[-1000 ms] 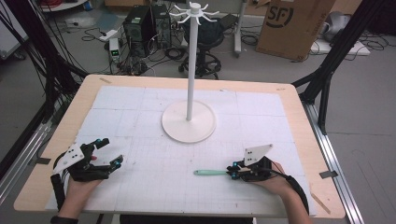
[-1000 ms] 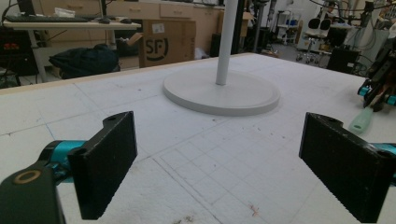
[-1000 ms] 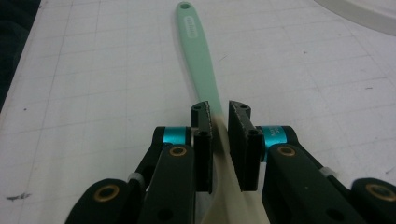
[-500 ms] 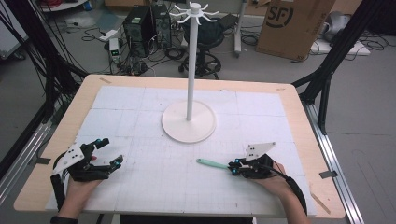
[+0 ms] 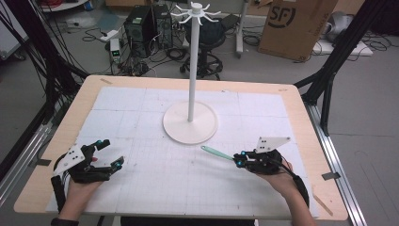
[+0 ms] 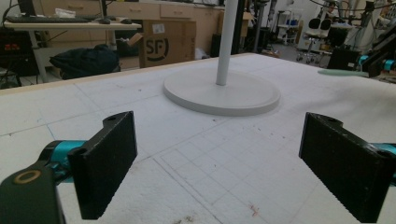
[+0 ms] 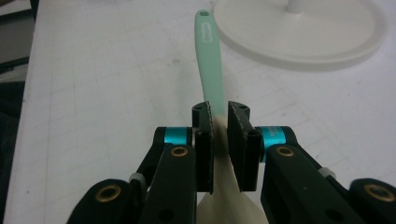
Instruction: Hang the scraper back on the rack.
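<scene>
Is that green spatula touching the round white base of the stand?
Apart. In the high view the spatula, clamped in the right gripper, ends short of the stand's base, with bare mat between them. The right gripper view shows the same gap.

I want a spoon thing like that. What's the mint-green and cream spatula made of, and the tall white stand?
Mint-green and cream spatula: probably silicone or soft plastic, matte, with moulded lettering and a hanging hole. Tall white stand: likely painted metal or plastic, smooth and evenly white; hard to tell which.

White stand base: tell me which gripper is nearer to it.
Right. The right gripper, shut on the mint spatula, sits just off the base's near right edge. The left gripper, jaws open, rests farther away at the table's near left.
</scene>
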`<act>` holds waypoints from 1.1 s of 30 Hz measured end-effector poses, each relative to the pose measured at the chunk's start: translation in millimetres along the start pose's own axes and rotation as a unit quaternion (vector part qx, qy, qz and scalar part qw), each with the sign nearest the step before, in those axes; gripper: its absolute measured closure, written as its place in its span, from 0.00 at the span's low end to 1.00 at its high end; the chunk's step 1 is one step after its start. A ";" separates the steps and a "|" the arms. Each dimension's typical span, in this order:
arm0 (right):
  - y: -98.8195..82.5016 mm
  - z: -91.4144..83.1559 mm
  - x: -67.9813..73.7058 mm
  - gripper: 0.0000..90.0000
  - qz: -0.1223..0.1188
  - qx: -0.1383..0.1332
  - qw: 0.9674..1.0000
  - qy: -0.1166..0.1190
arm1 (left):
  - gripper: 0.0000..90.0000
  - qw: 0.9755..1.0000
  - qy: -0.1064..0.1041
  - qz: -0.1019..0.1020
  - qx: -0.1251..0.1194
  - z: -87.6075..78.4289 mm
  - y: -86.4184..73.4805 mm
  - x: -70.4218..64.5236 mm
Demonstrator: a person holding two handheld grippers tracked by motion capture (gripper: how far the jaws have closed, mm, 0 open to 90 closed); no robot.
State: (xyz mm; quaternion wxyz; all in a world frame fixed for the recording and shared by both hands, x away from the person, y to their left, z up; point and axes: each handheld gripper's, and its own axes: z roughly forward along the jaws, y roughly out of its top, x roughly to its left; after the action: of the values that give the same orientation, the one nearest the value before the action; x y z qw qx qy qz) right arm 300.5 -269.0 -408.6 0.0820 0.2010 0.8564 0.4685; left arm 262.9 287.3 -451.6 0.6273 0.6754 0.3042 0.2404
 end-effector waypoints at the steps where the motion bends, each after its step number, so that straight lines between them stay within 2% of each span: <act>1: 2.8 -1.4 0.0 0.90 0.001 -0.002 1.000 -0.001 | 0.13 1.000 0.000 0.000 0.000 0.1 0.0 0.0; 10: 40.7 -23.7 -4.1 0.90 0.022 -0.048 0.999 -0.016 | 0.13 1.000 -0.001 0.000 -0.001 0.0 0.0 -0.1; 16: 69.7 -43.3 -8.4 0.90 0.032 -0.067 0.997 -0.024 | 0.13 1.000 -0.001 0.000 -0.001 -0.1 0.0 -0.1; 26: 120.9 -79.5 -18.2 0.90 0.045 -0.078 0.995 -0.033 | 0.13 1.000 -0.002 0.001 -0.001 -0.2 0.0 -0.1; 33: 159.6 -103.3 -21.8 0.90 0.033 -0.075 0.996 -0.045 | 0.13 1.000 -0.002 0.002 0.000 -0.2 0.0 0.0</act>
State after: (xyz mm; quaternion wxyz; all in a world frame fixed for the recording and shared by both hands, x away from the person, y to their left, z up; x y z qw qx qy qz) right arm 329.0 -281.0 -219.8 0.1195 0.2431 0.8069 0.5248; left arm 262.7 287.4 -451.5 0.6278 0.6763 0.3014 0.2402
